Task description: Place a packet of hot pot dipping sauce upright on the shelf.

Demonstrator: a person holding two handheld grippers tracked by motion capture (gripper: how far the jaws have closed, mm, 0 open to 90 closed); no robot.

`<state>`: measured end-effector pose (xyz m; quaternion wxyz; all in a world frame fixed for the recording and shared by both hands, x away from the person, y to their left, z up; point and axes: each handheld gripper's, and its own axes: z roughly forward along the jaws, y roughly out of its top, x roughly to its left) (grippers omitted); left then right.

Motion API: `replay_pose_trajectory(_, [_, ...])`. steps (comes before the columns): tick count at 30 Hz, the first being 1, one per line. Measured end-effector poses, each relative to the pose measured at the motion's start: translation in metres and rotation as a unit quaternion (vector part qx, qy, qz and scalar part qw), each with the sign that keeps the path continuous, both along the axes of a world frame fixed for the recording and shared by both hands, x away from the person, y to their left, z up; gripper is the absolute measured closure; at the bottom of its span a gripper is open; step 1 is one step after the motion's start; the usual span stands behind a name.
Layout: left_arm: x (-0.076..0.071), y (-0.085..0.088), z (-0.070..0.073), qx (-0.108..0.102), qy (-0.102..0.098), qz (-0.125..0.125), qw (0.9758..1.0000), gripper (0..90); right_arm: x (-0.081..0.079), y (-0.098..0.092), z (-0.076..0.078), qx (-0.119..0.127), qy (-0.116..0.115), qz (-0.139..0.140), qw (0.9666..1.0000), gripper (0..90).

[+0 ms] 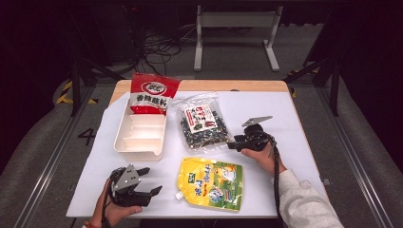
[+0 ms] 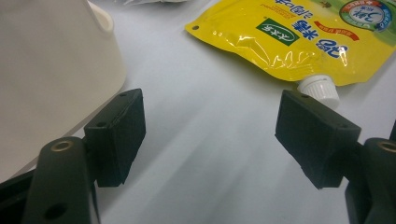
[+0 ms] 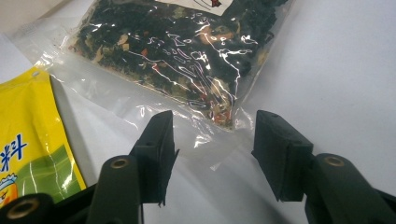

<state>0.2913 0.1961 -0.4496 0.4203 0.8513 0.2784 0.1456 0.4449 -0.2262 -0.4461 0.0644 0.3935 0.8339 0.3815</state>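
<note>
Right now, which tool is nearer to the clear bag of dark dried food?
Right. The right tool sits at the clear bag's corner, jaws open; the left tool is far off, near the white tray.

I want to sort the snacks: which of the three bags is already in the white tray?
The red bag; it leans in the tray's far end, while the clear and yellow bags lie flat on the table.

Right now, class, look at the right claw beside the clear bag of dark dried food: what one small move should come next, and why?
Probably ease the right claw forward and close it on the clear bag's near corner. Its jaws stand open and the bag's clear edge lies between them, unpinched. The white tray has free compartments, so the bag likely belongs there.
</note>
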Motion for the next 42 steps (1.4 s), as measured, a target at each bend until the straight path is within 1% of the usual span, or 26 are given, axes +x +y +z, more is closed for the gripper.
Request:
replay_pose_trajectory(2, [0.0,0.0,0.0,0.0,0.001,-0.002,1.0,25.2,0.001,-0.001,-0.001,0.009,0.002,-0.006,0.9999,54.4])
replay_pose_trajectory(5, [0.0,0.0,-0.001,0.0,0.0,-0.002,1.0,25.3,0.0,0.0,-0.001,0.017,0.002,-0.005,0.9998,62.9])
replay_pose_trajectory(7, [0.0,-0.001,-0.001,0.001,0.002,-0.002,1.0,25.4,0.001,0.003,-0.003,0.007,-0.003,-0.007,1.0,67.6])
replay_pose_trajectory(8, [0.0,-0.001,-0.001,0.001,0.002,-0.002,1.0,25.4,0.001,0.003,-0.003,0.007,-0.003,-0.007,1.0,67.6])
replay_pose_trajectory(9, [0.0,-0.001,-0.001,0.001,0.002,-0.003,1.0,25.4,0.001,0.004,-0.004,0.005,-0.005,-0.011,0.9999,72.3])
replay_pose_trajectory(10, [0.0,-0.001,-0.001,0.002,0.002,-0.003,1.0,25.4,0.002,0.005,-0.005,-0.004,-0.011,-0.016,0.9998,78.6])
replay_pose_trajectory(11, [0.0,0.0,-0.001,0.002,0.001,-0.003,1.0,25.4,0.002,0.005,-0.005,-0.004,-0.011,-0.016,0.9998,78.6])
replay_pose_trajectory(12, [-0.001,0.0,-0.001,0.002,0.002,-0.003,1.0,25.4,0.002,0.003,-0.004,-0.002,-0.012,-0.02,0.9997,85.4])
replay_pose_trajectory(13, [-0.001,0.0,-0.001,0.003,0.002,-0.002,1.0,25.4,0.002,0.002,-0.003,0.0,-0.014,-0.021,0.9997,88.8])
replay_pose_trajectory(14, [-0.001,0.001,-0.001,0.002,0.002,-0.002,1.0,25.4,0.002,0.001,-0.002,0.003,-0.012,-0.02,0.9997,88.5])
replay_pose_trajectory(15, [-0.001,0.002,-0.002,0.001,0.002,-0.001,1.0,25.3,0.002,-0.001,-0.001,0.01,-0.011,-0.019,0.9997,82.8])
replay_pose_trajectory(16, [-0.001,0.003,-0.002,0.002,0.001,0.0,1.0,25.3,0.001,-0.003,0.001,0.009,-0.016,-0.026,0.9995,73.1])
replay_pose_trajectory(17, [-0.001,0.003,-0.002,0.001,0.002,0.0,1.0,25.3,0.001,-0.004,0.002,0.007,-0.012,-0.032,0.9994,67.1])
replay_pose_trajectory(18, [-0.001,0.003,-0.001,0.002,0.001,0.0,1.0,25.3,0.002,-0.005,0.002,0.01,-0.001,-0.037,0.9993,59.9])
replay_pose_trajectory(19, [-0.001,0.003,-0.001,0.002,0.001,0.0,1.0,25.3,0.002,-0.007,0.001,0.018,0.013,-0.037,0.9991,56.8])
replay_pose_trajectory(21, [-0.001,0.003,-0.001,0.003,0.001,-0.001,1.0,25.3,0.002,-0.007,-0.001,0.021,0.032,-0.028,0.9989,51.4])
replay_pose_trajectory(23, [-0.001,0.002,-0.001,0.005,0.0,-0.002,1.0,25.3,-0.001,-0.007,-0.001,0.028,0.035,-0.022,0.9987,48.9])
replay_pose_trajectory(25, [-0.001,0.001,-0.001,0.007,0.003,-0.003,1.0,25.2,-0.003,-0.006,-0.001,0.049,0.049,-0.001,0.9976,45.6])
replay_pose_trajectory(26, [-0.001,0.0,-0.001,0.008,0.002,-0.005,1.0,25.2,-0.004,-0.004,-0.001,0.051,0.052,0.007,0.9973,45.1])
replay_pose_trajectory(28, [0.0,-0.001,-0.001,0.012,0.0,-0.008,0.9999,25.2,-0.004,0.001,-0.004,0.053,0.056,0.008,0.997,43.9])
replay_pose_trajectory(31, [-0.001,-0.002,-0.001,0.011,0.002,-0.008,0.9999,25.1,-0.001,0.002,-0.007,0.074,0.061,0.0,0.9954,46.3])
replay_pose_trajectory(32, [-0.001,-0.002,-0.001,0.011,0.001,-0.008,0.9999,25.1,-0.001,0.002,-0.007,0.074,0.061,0.0,0.9954,46.3])
replay_pose_trajectory(34, [-0.001,-0.002,-0.001,0.009,0.002,-0.008,0.9999,25.1,0.003,0.003,-0.01,0.092,0.061,-0.012,0.9939,50.5])
replay_pose_trajectory(36, [0.0,-0.003,-0.002,0.012,0.001,-0.009,0.9999,25.1,0.005,0.004,-0.011,0.099,0.064,-0.028,0.9926,58.6])
replay_pose_trajectory(40, [0.0,-0.003,-0.002,0.016,0.0,-0.011,0.9998,25.0,0.009,0.001,-0.014,0.116,0.069,-0.044,0.9899,72.9])
replay_pose_trajectory(42, [0.0,-0.003,-0.003,0.014,0.002,-0.008,0.9999,25.0,0.009,0.001,-0.014,0.113,0.064,-0.055,0.99,79.8])
